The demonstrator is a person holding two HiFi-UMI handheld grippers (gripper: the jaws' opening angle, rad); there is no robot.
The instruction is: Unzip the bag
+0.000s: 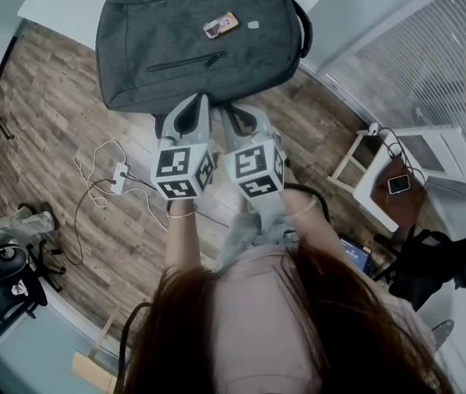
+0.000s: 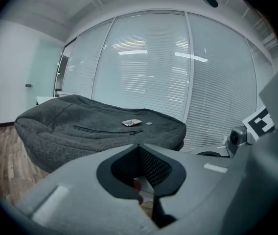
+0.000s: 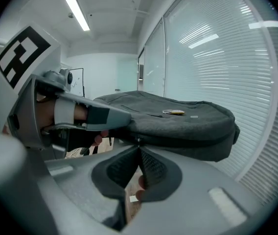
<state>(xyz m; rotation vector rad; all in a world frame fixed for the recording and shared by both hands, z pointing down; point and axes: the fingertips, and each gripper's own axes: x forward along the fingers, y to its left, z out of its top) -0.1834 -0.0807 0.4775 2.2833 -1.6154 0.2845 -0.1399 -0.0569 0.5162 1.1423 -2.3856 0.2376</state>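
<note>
The left claw (image 1: pixel 198 105) is clenched on nothing, its tips just short of the near edge of the grey bag (image 1: pixel 192 35). The bag lies flat on the white table (image 1: pixel 61 2). Its front pocket zipper (image 1: pixel 185 62) is closed end to end, and no opening shows along the side seam, so the unzipping looks not yet begun. The right claw (image 1: pixel 231 113) is also clenched, tips at that seam. Whether it pinches a zipper pull I cannot tell.
</note>
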